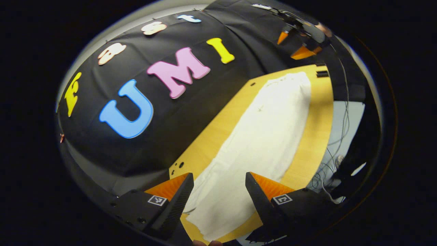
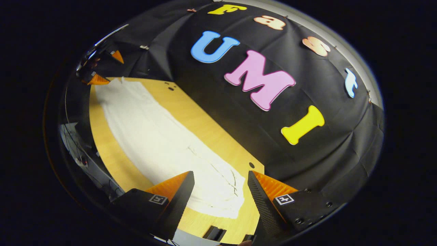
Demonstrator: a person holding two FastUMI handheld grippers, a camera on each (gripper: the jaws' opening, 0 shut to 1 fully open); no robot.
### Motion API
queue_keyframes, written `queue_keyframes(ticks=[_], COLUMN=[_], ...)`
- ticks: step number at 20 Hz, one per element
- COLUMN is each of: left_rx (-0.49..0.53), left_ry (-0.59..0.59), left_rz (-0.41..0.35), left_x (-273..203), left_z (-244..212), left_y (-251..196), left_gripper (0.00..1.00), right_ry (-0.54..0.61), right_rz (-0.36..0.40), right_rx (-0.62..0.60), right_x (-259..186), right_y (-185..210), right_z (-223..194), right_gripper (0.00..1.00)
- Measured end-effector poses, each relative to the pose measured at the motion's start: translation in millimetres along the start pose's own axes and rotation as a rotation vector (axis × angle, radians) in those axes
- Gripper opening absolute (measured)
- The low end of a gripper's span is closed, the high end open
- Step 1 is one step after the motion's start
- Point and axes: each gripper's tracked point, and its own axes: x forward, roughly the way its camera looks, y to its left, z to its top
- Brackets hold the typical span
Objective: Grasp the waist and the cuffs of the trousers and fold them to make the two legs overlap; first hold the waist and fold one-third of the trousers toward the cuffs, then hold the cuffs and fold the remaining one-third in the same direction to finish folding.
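White trousers [image 1: 263,143] lie flat and lengthwise on a wooden table [image 1: 211,136], the legs seeming to lie one over the other. My left gripper [image 1: 218,176] hovers open above the narrow cuff end, nothing between its fingers. In the right gripper view the trousers [image 2: 160,143] run away from me, with the seamed waist end [image 2: 225,191] nearest. My right gripper [image 2: 220,172] hangs open over that waist end, holding nothing. Each gripper also shows at the far end in the other's view: the right gripper [image 1: 295,42] and the left gripper [image 2: 106,68], both with fingers apart.
The black cloth wall [image 1: 177,112] runs along one long side of the table. Loose cables [image 1: 327,164] lie on the pale floor past the other long edge. Small black blocks [image 1: 322,73] sit at the table's waist-end edge, and small holes [image 1: 177,165] mark the cuff-end corner.
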Motion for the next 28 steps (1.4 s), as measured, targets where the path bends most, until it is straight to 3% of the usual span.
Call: queue_keyframes(ticks=[4, 8, 12, 19, 25, 27, 28], left_rx=[0.154, 0.32, 0.392, 0.457, 0.444, 0.427, 0.454], left_ry=[0.087, 0.189, 0.27, 0.314, 0.384, 0.414, 0.41], left_rz=[-0.116, -0.164, -0.183, -0.189, -0.239, -0.269, -0.267], left_x=[8.2, 16.1, 36.6, 77.0, 101.2, 105.3, 103.8], left_z=[-42.0, -84.6, -120.7, -131.2, -136.1, -141.9, -142.9], left_y=[-41.4, -60.6, -66.8, -53.8, -49.4, -56.0, -56.8], left_gripper=[0.96, 0.96, 0.96, 0.88, 0.6, 0.41, 0.25], right_ry=[0.051, 0.11, 0.142, 0.165, 0.165, 0.171, 0.165], right_rz=[0.1, 0.178, 0.214, 0.264, 0.312, 0.335, 0.338], right_rx=[-0.135, -0.244, -0.294, -0.35, -0.378, -0.378, -0.383], right_x=[2.5, 9.5, 16.5, 36.6, 60.9, 68.3, 70.7], right_y=[35.7, 63.5, 77.6, 90.5, 100.0, 106.1, 107.0], right_z=[-31.6, -65.0, -84.7, -102.6, -112.6, -118.1, -118.6], right_gripper=[0.97, 0.97, 0.97, 0.98, 0.98, 0.98, 0.98])
